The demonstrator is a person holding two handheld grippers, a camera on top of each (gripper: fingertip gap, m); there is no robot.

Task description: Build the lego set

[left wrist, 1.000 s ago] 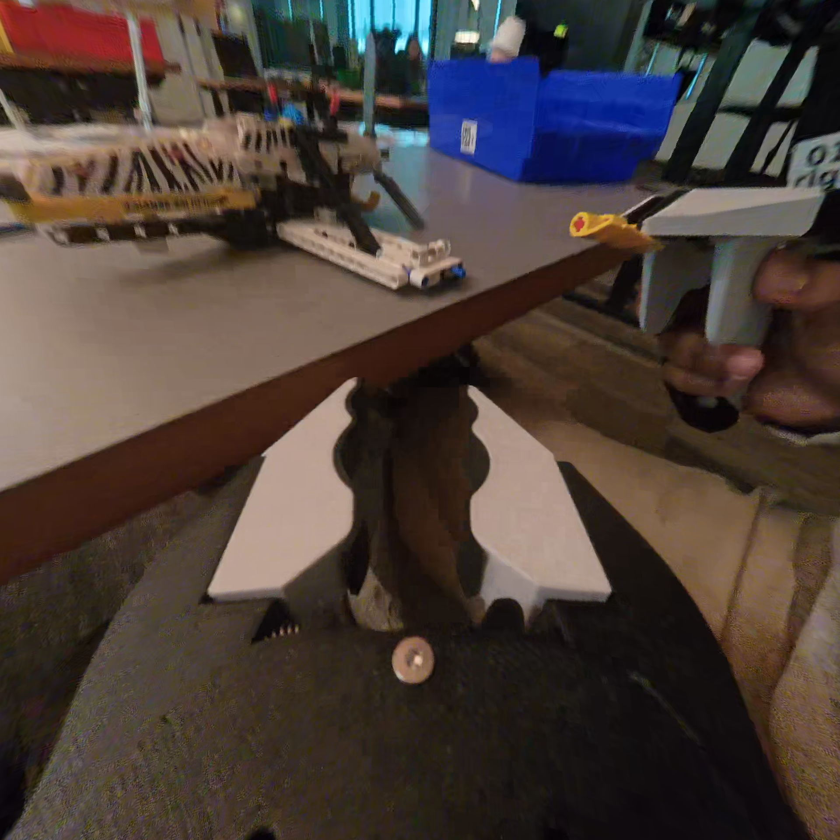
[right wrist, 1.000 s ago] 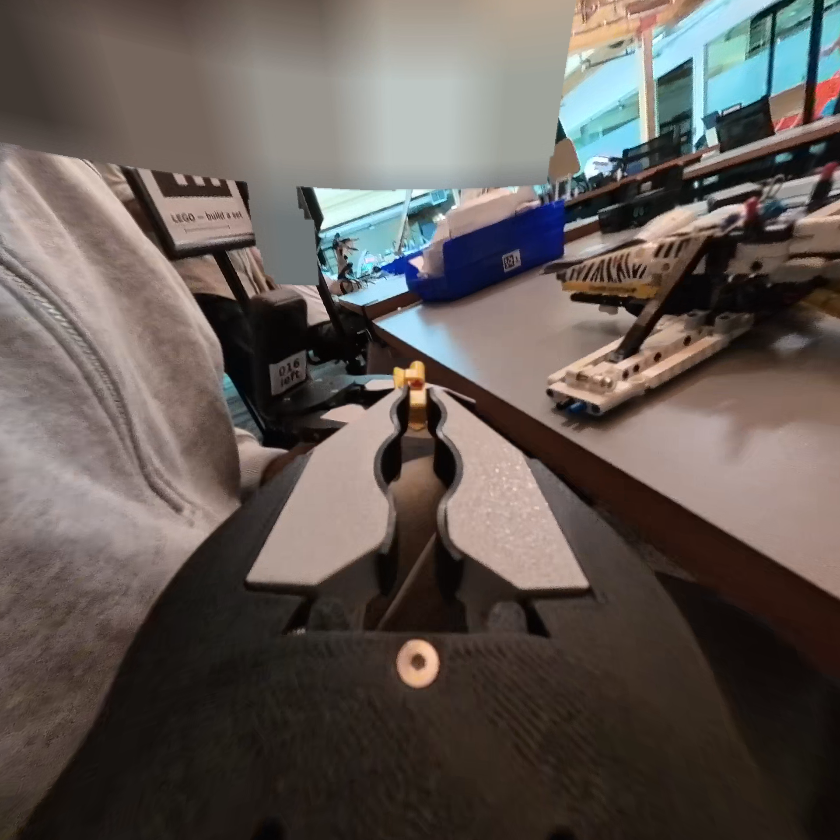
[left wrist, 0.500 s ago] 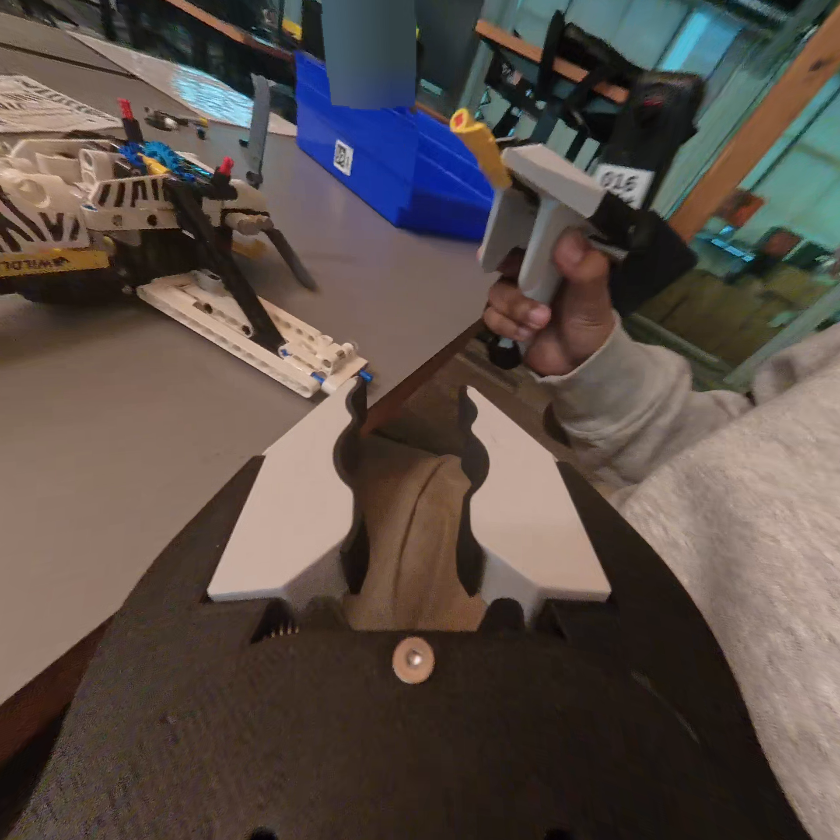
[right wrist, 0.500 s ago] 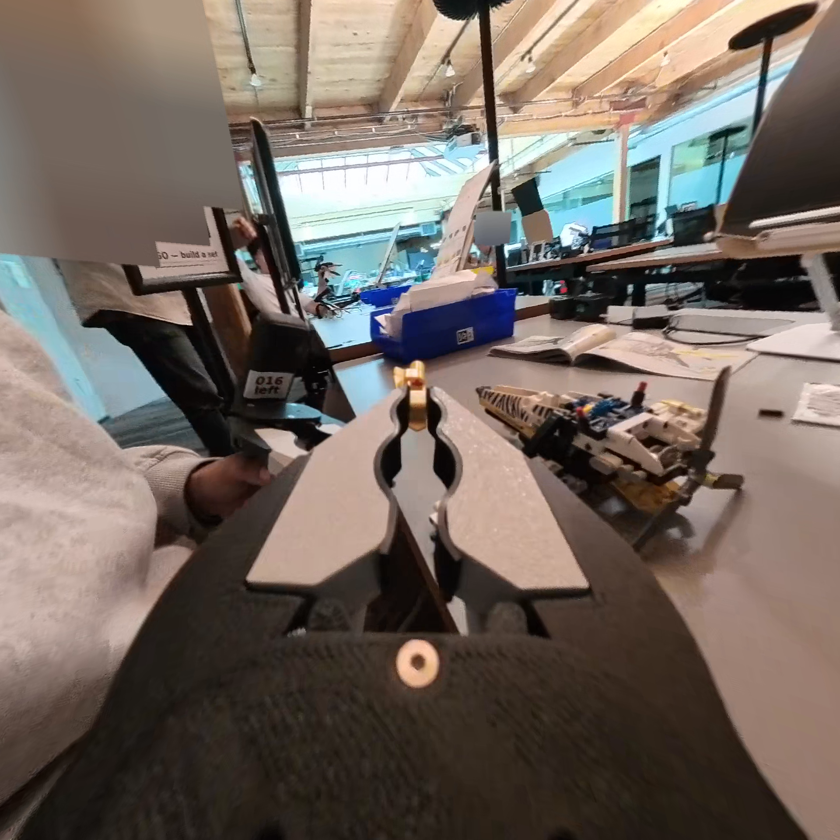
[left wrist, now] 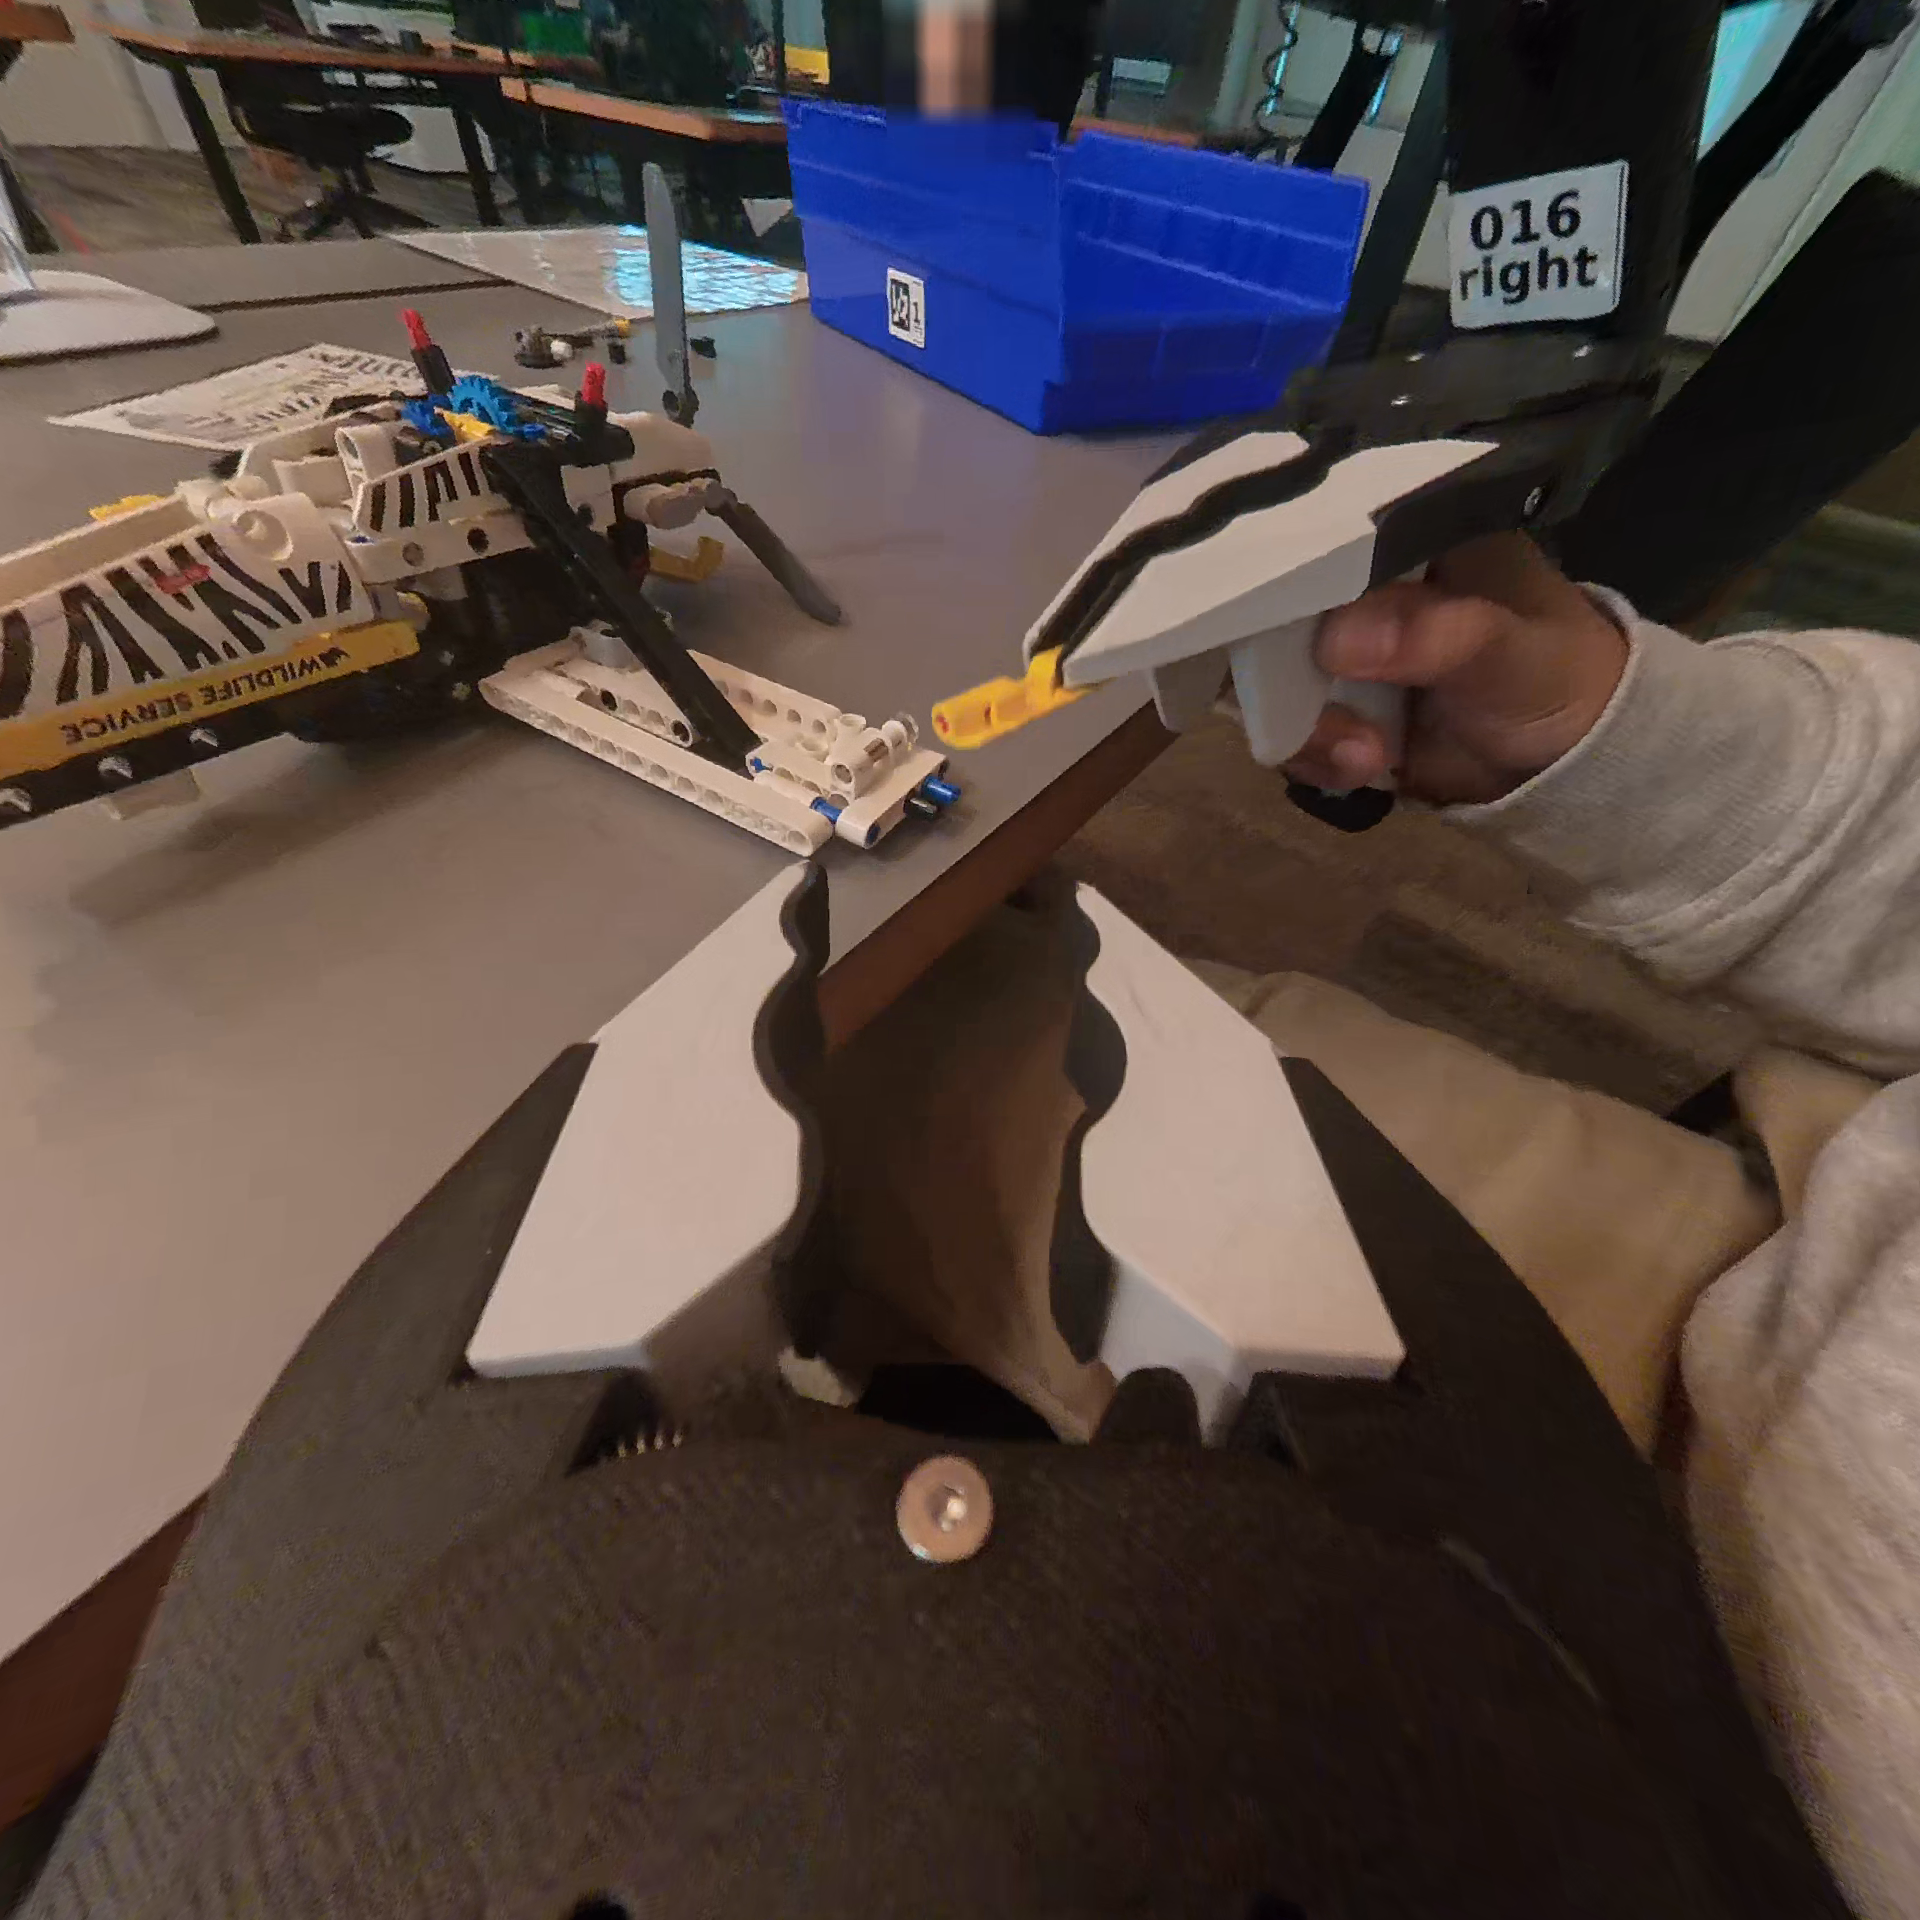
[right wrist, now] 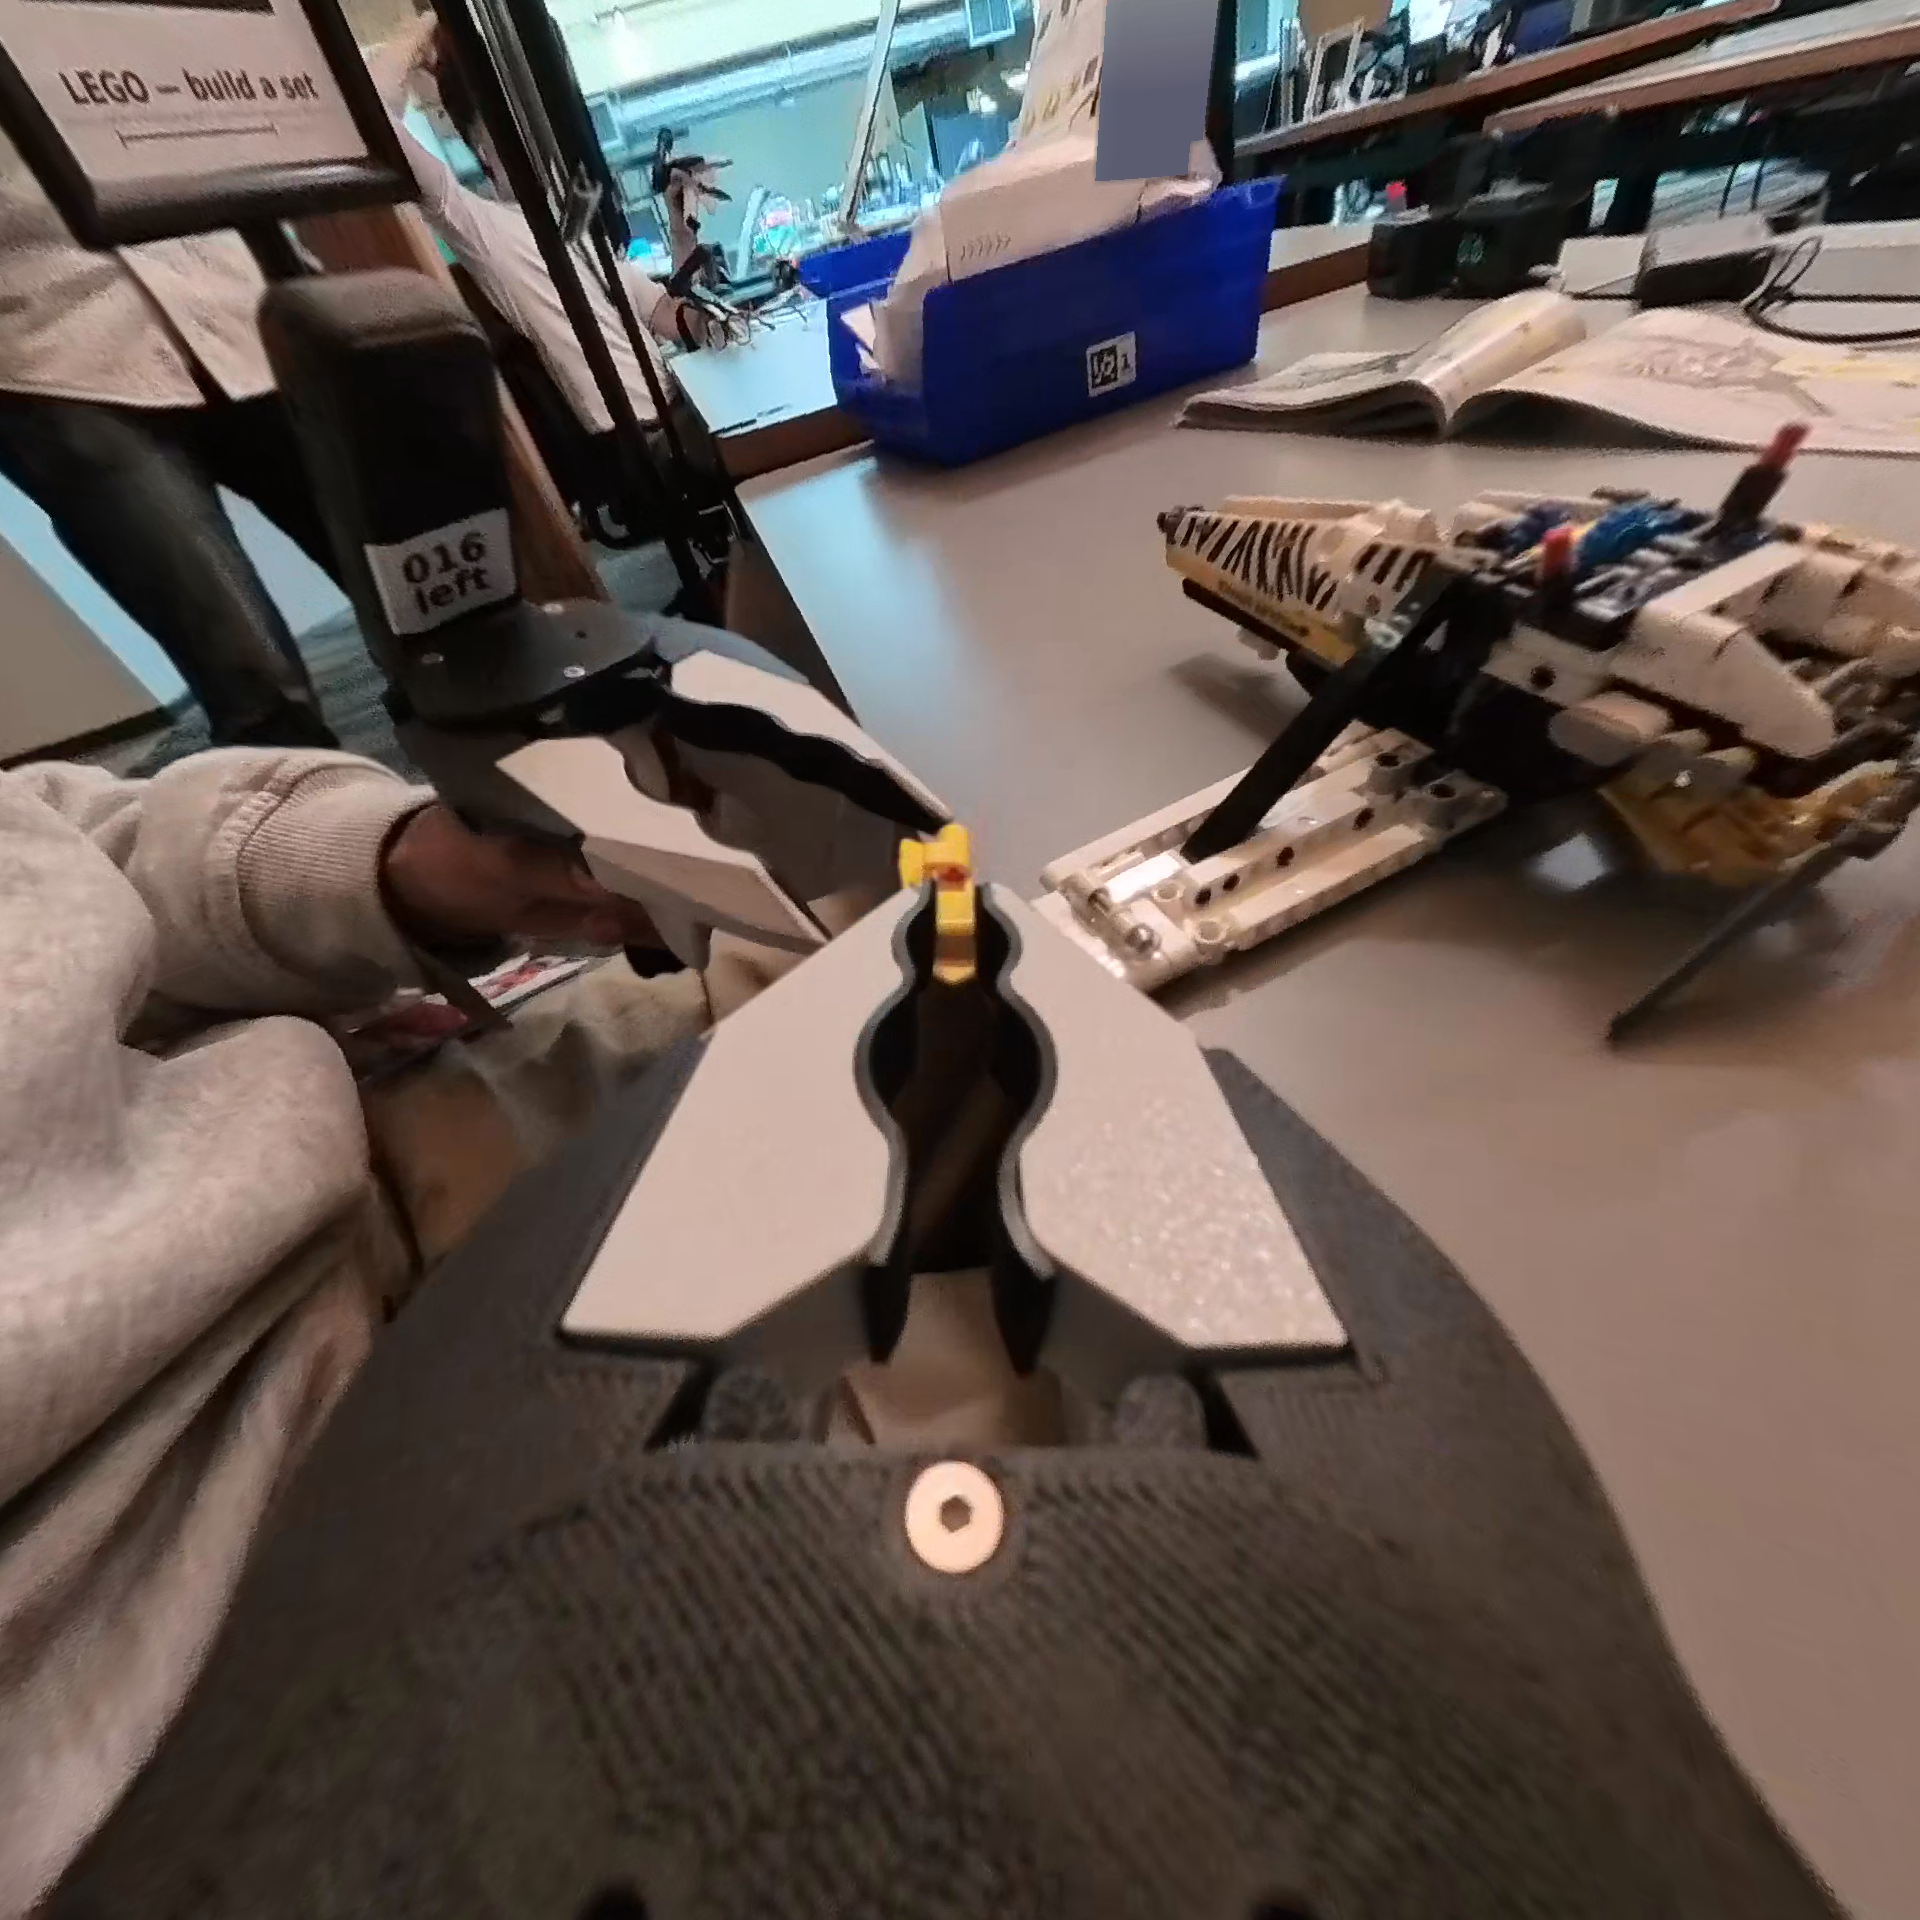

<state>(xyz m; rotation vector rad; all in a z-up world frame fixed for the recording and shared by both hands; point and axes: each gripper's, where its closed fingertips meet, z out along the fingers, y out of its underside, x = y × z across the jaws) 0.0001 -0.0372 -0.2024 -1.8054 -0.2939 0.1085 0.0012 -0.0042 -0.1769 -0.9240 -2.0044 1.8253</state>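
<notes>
Two grippers: both held at the near edge of the grey table point(left wrist: 312, 1039).
Right gripper point(right wrist: 951, 904): fingers pinched on a small yellow lego piece point(right wrist: 948, 904), which sticks out past its tips.
Left gripper point(left wrist: 951, 914): fingers spread apart, nothing between them, tips at the table edge.
Lego model point(left wrist: 343, 582): zebra-striped, on the table ahead and left of the left gripper; its white beam end point(left wrist: 852, 769) lies just beside the yellow piece.
Blue bin point(left wrist: 1060, 270): farther back on the table.

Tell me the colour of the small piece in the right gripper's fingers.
Yellow piece with a red tip, clearest in the left wrist view.
</notes>
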